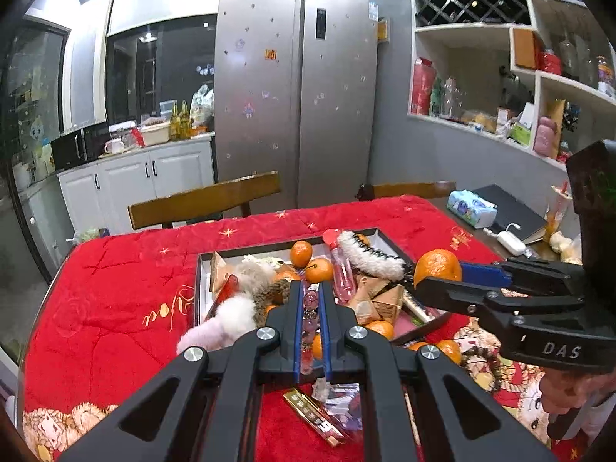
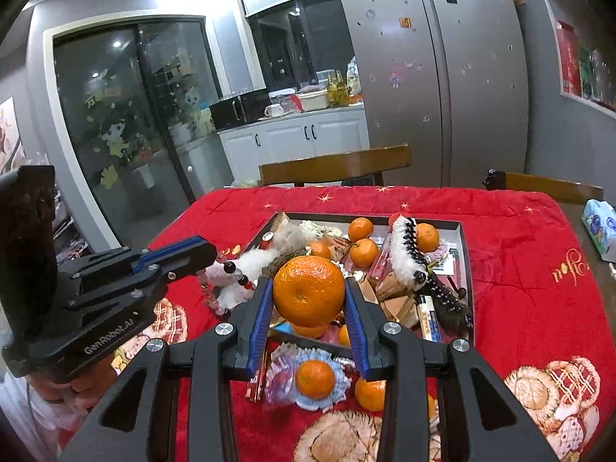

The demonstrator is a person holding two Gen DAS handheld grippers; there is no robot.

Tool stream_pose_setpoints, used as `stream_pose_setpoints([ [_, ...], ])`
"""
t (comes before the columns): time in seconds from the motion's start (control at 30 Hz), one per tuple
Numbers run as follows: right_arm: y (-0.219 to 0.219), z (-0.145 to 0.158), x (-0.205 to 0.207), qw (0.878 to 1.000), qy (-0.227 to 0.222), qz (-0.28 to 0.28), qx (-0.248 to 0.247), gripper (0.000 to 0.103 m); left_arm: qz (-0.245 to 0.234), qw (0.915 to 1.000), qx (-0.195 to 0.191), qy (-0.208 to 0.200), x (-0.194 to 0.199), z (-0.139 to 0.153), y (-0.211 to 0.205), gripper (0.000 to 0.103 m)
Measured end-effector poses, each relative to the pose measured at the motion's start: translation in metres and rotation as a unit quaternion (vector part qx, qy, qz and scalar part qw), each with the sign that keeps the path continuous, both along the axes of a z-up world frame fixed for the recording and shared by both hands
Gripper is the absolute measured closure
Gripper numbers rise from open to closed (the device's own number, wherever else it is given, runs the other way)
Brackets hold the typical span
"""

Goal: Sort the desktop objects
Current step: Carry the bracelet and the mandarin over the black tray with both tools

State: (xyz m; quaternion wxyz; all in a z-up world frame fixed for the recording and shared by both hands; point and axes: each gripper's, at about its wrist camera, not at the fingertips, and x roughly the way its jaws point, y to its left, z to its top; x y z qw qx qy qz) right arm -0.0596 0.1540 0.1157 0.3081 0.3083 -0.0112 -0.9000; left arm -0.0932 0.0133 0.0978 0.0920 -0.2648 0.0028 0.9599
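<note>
The mandarin [image 2: 308, 295] I held was round and bright orange, its skin dimpled and glossy, the stem dimple facing me. My right claw [image 2: 310, 300] pinched it from both sides, up above the near edge of the dark tray [image 2: 465, 261]. My left claw [image 1: 312, 308] was pressed together on a string of clear pink beads [image 1: 311, 304], also over the tray's near edge. Inside the tray lay smaller mandarins [image 2: 361, 230], a white furry hair clip [image 2: 404, 254] and a pink plush toy [image 1: 227, 319]. The tray sat on a red quilted cloth [image 2: 519, 254].
</note>
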Motion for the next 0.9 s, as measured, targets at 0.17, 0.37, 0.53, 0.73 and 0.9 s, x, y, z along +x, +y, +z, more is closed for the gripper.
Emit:
stream_pose_setpoints([
  [0.17, -0.005, -0.001, -0.020, 1.000, -0.005, 0.000, -0.003, 0.068, 0.005, 0.9998, -0.016, 0.009, -0.027, 0.007, 0.002, 0.095],
  [0.37, -0.003, -0.006, -0.049, 0.999, -0.019, -0.015, -0.020, 0.068, -0.001, 0.9993, -0.020, 0.032, -0.064, 0.022, 0.011, 0.095],
  [0.53, -0.006, -0.010, -0.071, 0.999, -0.028, -0.021, -0.025, 0.068, 0.001, 0.9993, -0.003, 0.036, -0.102, 0.029, 0.011, 0.095],
  [0.73, -0.014, -0.016, -0.093, 0.999, -0.032, -0.021, -0.023, 0.068, 0.012, 0.9996, 0.004, 0.026, -0.142, 0.018, 0.006, 0.095],
  [0.9, -0.023, -0.022, -0.108, 0.999, -0.033, -0.025, -0.019, 0.068, 0.023, 0.9994, 0.022, 0.010, -0.160, 0.000, -0.006, 0.095],
])
